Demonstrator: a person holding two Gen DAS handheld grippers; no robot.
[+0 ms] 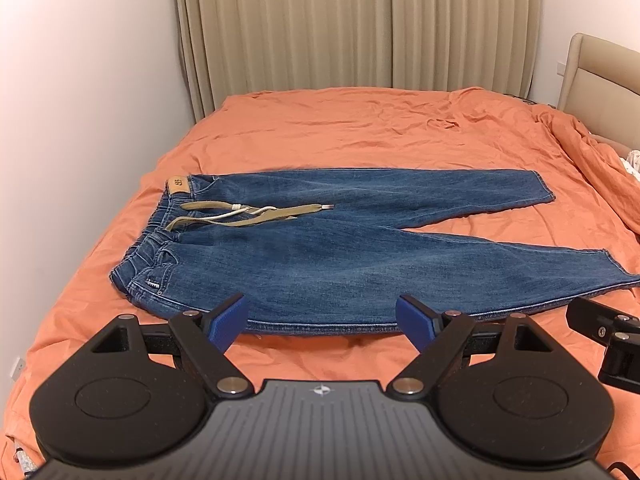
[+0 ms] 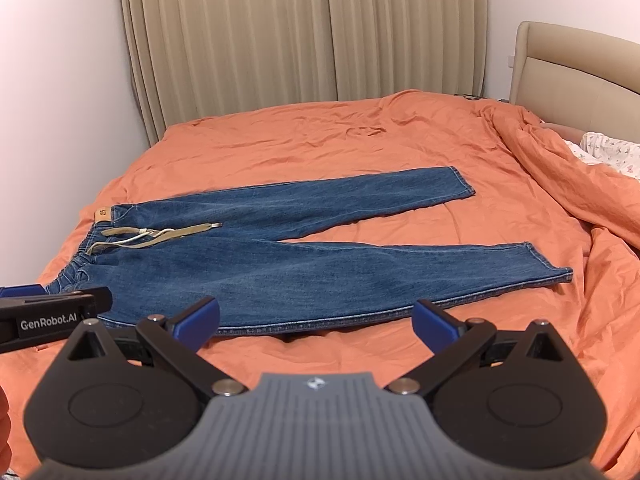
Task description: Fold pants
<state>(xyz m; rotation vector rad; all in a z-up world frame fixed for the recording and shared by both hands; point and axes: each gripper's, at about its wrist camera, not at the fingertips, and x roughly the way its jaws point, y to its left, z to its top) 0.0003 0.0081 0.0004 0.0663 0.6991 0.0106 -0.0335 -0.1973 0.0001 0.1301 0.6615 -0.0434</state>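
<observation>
With both the left claw point(image 1: 322, 318) and the right claw point(image 2: 316, 320) held wide and empty, the loose olive drawstring point(image 1: 256, 214) of the blue denim pants point(image 1: 320, 256) could be trapped inside the fold.

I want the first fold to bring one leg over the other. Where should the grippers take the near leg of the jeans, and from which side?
Probably along the near outer seam of the jeans, which lies flat on the orange bed cover facing both open grippers. The left gripper could pinch by the waistband, the right gripper nearer the cuff, coming in low from the near edge.
</observation>
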